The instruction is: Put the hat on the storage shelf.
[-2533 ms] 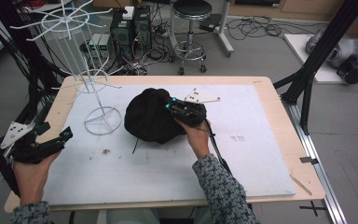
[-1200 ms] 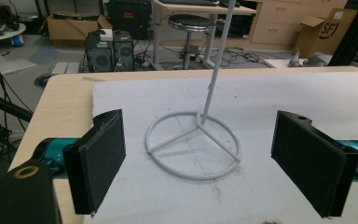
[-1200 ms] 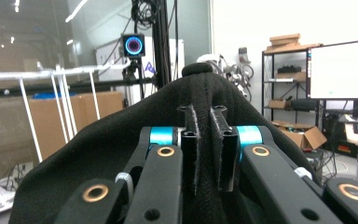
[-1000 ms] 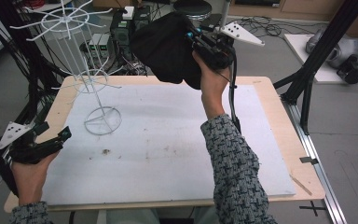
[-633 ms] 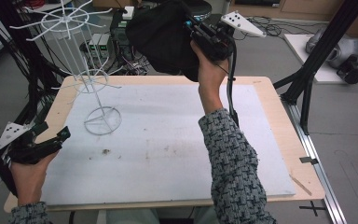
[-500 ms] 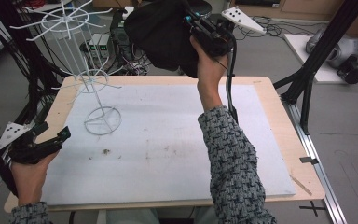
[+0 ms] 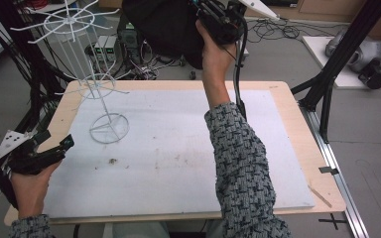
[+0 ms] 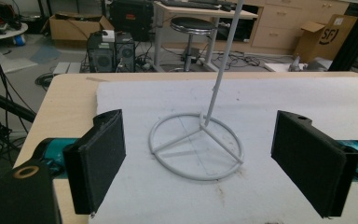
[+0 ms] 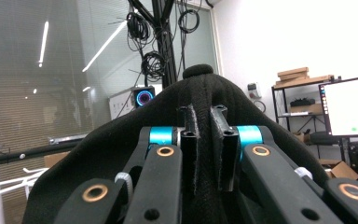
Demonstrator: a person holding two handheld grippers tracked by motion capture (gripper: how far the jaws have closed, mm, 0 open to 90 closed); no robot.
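You are holding a black hat high in the air with your right gripper, up at about twelve o'clock beyond the far edge of the surface; in the right gripper view the jaws are standing almost closed, pinching a fold of the hat's knit fabric between them, with what looks like a small button on the crown rising just above. So the pick-up part is looking done: the hat is clear of the white mat and is hanging free in your grip. What is left, judging from the layout, is hanging it on the white wire rack, which is standing at roughly ten o'clock on the surface with its top spokes spreading out to the left of the hat and apart from it. Your left gripper is waiting near eight o'clock, low over the near left corner, with its jaws wide apart and gripping nothing; its own view is looking straight at the rack's ring base and slim pole between the two black pads. That hand is well placed for steadying the base, should the light rack start tipping while you are lowering the hat onto a spoke.
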